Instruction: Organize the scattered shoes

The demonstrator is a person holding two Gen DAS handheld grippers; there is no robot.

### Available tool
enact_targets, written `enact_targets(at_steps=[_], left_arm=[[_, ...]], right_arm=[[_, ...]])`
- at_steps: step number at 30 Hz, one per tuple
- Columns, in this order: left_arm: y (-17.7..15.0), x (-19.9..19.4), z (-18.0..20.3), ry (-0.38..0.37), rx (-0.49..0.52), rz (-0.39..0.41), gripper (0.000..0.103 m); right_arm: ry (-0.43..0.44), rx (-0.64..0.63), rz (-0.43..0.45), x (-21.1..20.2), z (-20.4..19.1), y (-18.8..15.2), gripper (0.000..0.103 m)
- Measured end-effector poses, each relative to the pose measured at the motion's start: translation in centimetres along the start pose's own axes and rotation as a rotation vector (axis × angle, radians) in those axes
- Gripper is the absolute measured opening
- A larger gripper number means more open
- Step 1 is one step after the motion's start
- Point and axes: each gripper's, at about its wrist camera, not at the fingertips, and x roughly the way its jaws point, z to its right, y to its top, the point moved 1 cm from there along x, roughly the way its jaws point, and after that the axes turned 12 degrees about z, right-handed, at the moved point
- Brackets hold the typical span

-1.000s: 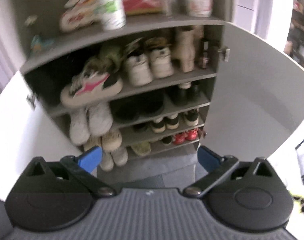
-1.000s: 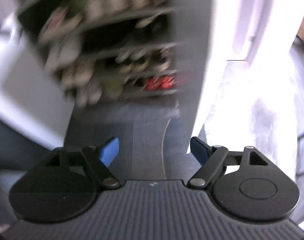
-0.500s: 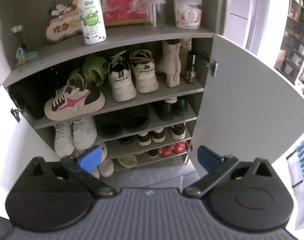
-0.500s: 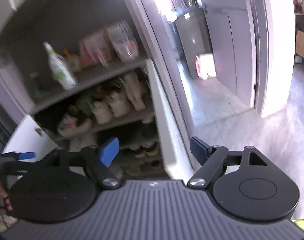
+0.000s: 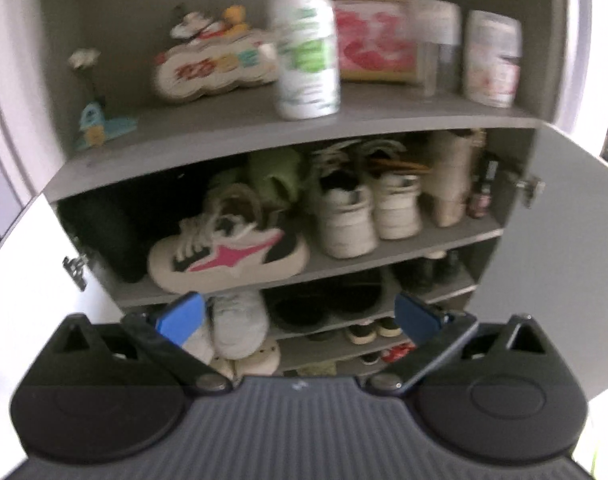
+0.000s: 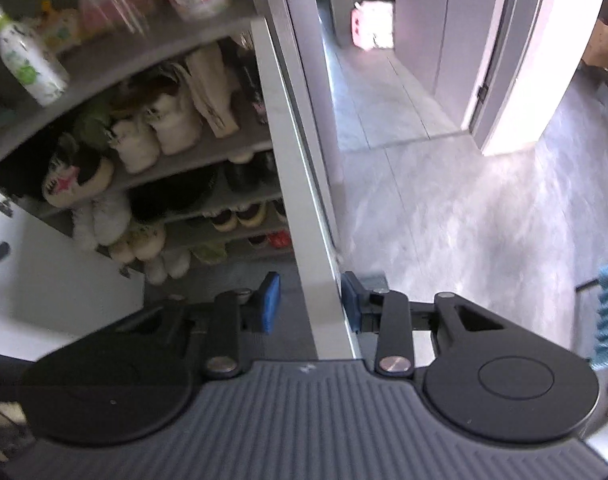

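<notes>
- Right gripper [image 6: 311, 304]: jaws closing astride cabinet door [image 6: 304, 216] edge; right pad at the door face, left pad apart from it.
- Left gripper [image 5: 299, 314]: spread, empty, facing open shelves.
- Shoes blurred; pink-starred sneaker [image 5: 227, 254] just ahead, overhanging its shelf; lower rows cut off by gripper body.
- Right view alone: grey floor [image 6: 464, 200], hallway.

Left gripper [image 5: 299, 316] is just hanging there angled downward, blue pads spread wide with nothing between them. Right gripper [image 6: 310, 304] points steeply down and its jaws are closing, right pad looks against the cabinet door's edge [image 6: 304, 200], left pad a bit off it.
</notes>
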Motion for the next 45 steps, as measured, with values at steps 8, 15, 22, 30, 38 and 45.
enact_targets(at_steps=[8, 15, 22, 30, 38, 45], left_arm=[[0.0, 4.6, -5.0, 0.003, -0.038, -0.038, 0.103], [0.9, 6.3, -5.8, -0.102, -0.045, -0.018, 0.103], [3.4, 4.8, -7.0, -0.156, -0.027, 0.085, 0.103], [3.9, 3.6, -10.6, -0.063, -0.038, 0.087, 0.103], [2.7, 2.9, -14.4, 0.052, -0.131, 0.032, 0.103], [3.7, 3.3, -16.3, 0.107, -0.160, 0.044, 0.103]], right_arm=[[-0.023, 0.026, -0.071, 1.0, -3.4, 0.1, 0.037], [0.094, 0.114, -0.078, 1.6, -9.3, 0.1, 0.037], [0.172, 0.245, -0.038, 5.0, -16.4, 1.6, 0.039], [0.214, 0.409, 0.000, 10.5, -21.8, 5.3, 0.051], [0.246, 0.452, 0.047, 14.7, -24.2, 8.1, 0.067], [0.356, 0.478, 0.171, 16.1, -22.7, 7.2, 0.077]])
